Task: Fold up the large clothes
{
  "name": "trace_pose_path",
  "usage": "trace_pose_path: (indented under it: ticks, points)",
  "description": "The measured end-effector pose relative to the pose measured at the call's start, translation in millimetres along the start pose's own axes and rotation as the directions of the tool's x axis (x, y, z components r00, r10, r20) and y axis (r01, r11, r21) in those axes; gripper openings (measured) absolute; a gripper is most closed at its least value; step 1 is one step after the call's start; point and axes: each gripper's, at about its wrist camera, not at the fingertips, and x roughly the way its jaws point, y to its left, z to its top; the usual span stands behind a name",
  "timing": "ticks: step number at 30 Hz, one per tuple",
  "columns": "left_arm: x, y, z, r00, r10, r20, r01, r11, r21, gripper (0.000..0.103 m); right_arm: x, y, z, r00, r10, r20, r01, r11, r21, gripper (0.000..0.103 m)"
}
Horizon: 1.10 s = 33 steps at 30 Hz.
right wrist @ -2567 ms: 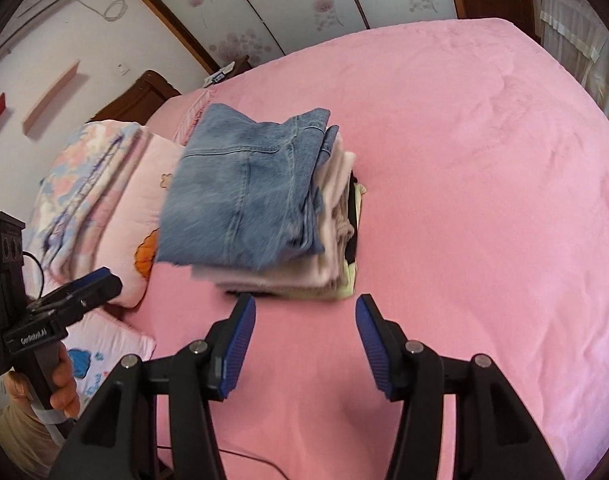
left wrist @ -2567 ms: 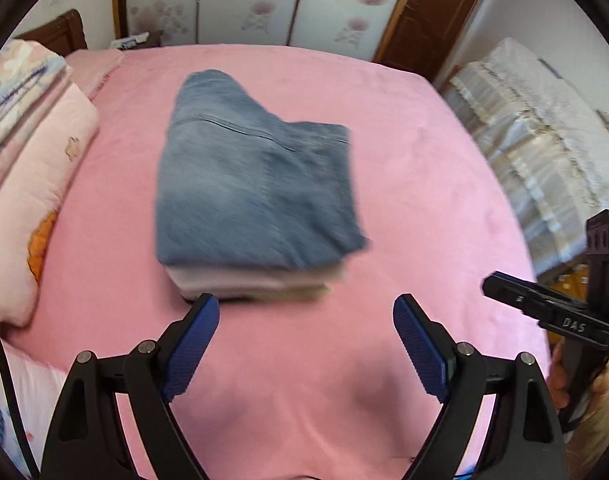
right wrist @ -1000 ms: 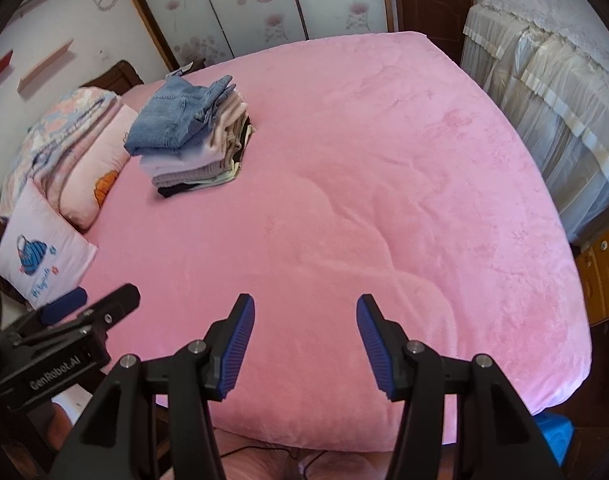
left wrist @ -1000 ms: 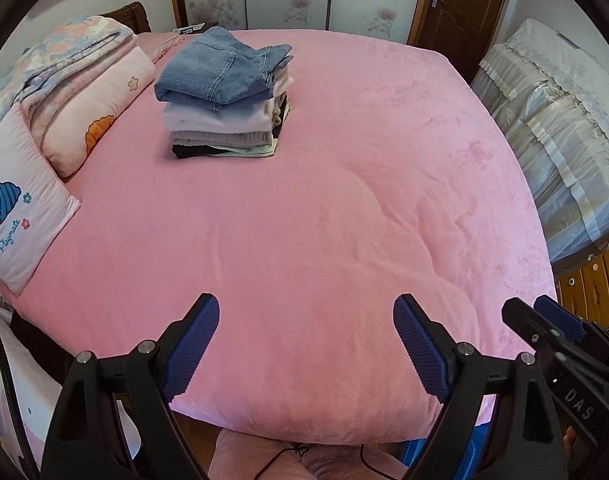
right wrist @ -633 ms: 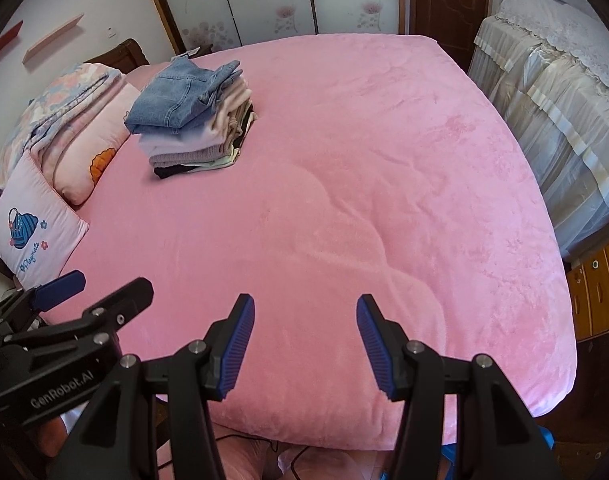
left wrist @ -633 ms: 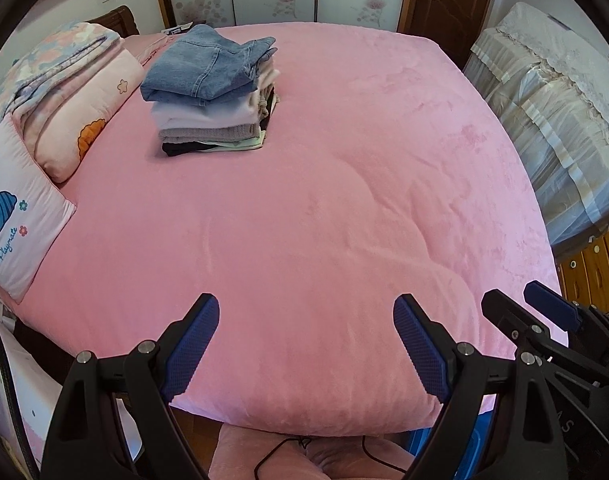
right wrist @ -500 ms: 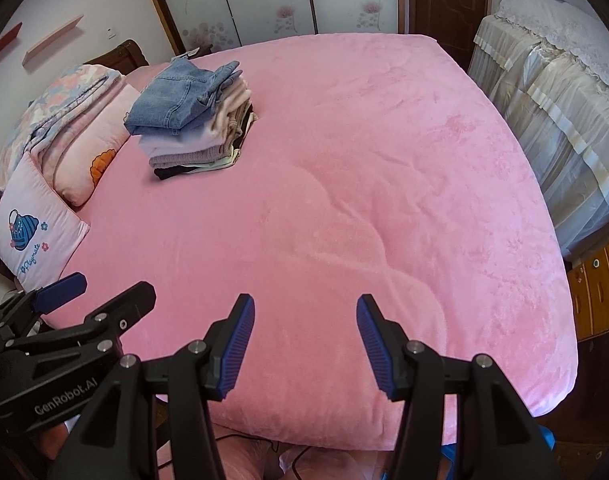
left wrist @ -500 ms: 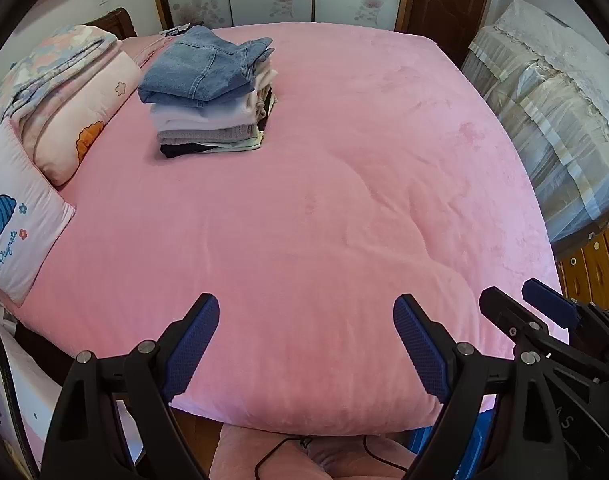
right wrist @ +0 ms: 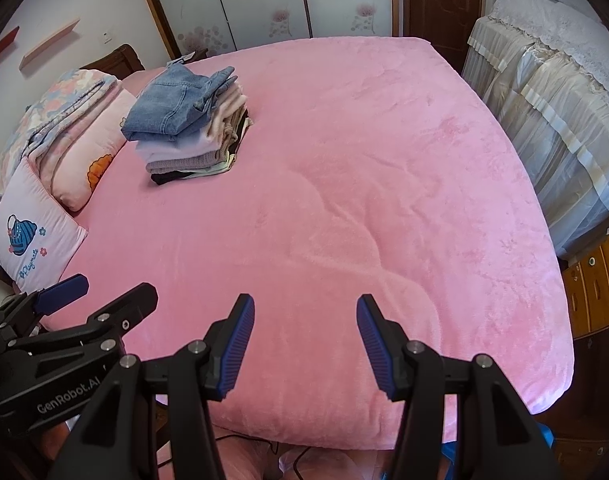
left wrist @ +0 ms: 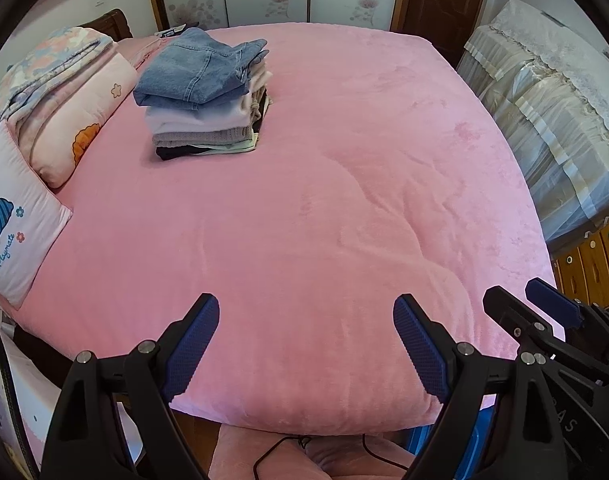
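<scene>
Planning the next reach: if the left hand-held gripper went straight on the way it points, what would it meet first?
Probably the bare pink bedspread. The left hand-held gripper is open and aims at mid-bed. The clothes stack lies off to the left, though depth is uncertain.

1 bed with a pink plush cover (left wrist: 344, 200). 1 stack of folded clothes (left wrist: 204, 100) on it, showing about 6 layers: 1 folded pair of blue denim jeans (left wrist: 196, 70) on top, pale lilac, beige, grey knit, pale green and black garments beneath; the exact layer count cannot be told. 2 pillows at the bed's left edge: 1 pink pillow with an orange print (left wrist: 76, 120) and 1 pale pink cushion with a blue motif (left wrist: 12, 236). 1 folded floral quilt (left wrist: 44, 64). 2 black tools with blue pads: left tool (left wrist: 304, 344), right tool (right wrist: 302, 344).
</scene>
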Motion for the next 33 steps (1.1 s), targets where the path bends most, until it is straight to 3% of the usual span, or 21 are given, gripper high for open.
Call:
trace_pose_path:
  ticks: [33]
  points:
    - [1.7,-2.3,-1.5,1.000,-0.008,-0.028,0.008,1.000,-0.005,0.088,-6.7,0.0,0.4,1.000,-0.017,-0.003,0.017,1.000,-0.005,0.054]
